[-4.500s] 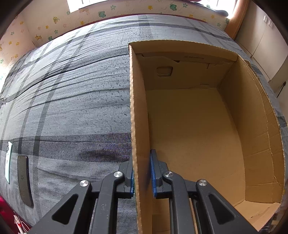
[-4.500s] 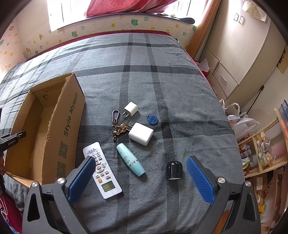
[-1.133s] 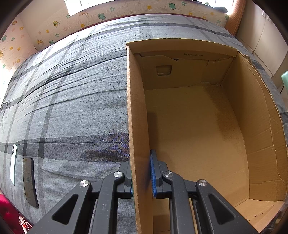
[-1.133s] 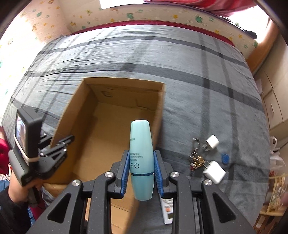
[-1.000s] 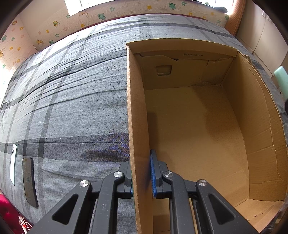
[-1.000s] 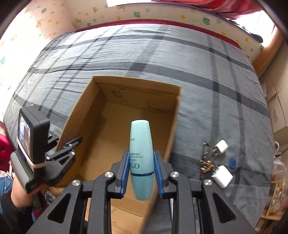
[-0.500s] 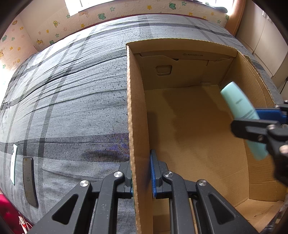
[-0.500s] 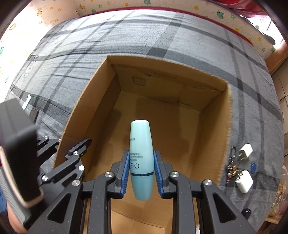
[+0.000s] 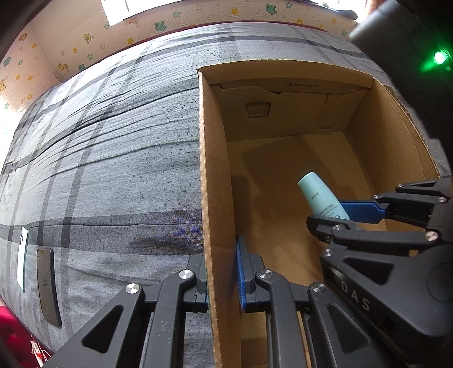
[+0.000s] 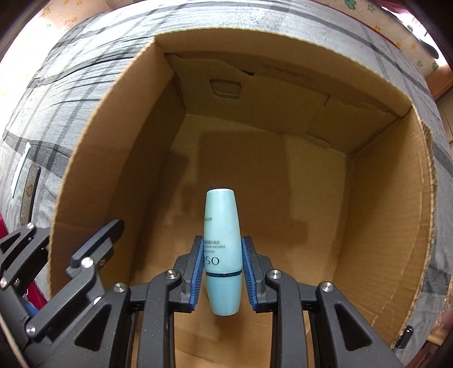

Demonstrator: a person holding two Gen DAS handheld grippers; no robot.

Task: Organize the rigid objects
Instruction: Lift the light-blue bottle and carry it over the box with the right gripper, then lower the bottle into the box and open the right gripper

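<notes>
A: Hanging where? Teal bottle (image 10: 223, 249) pinched mid-body by right gripper (image 10: 223, 273), nose pointing down over cardboard box (image 9: 283, 74) floor, probably for dropping in.

B: Left gripper (image 9: 223, 278)? Clamping box's left wall, likely steadying it on bed (image 9: 113, 147).

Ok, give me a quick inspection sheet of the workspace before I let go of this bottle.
Surface: bed with grey plaid cover, wrinkled.
Job's things: teal bottle held over the floor of the open cardboard box; whether its tip touches the floor cannot be told. Box otherwise holds nothing seen.
Clutter: a white phone and a dark flat case lying on the cover beside the box.
Grippers: right gripper shut on the bottle, pointing down into the box; left gripper shut on the box's side wall.
Cables: nothing seen.
Surroundings: wall with star and frog stickers behind the bed; a green light glows at upper right.
</notes>
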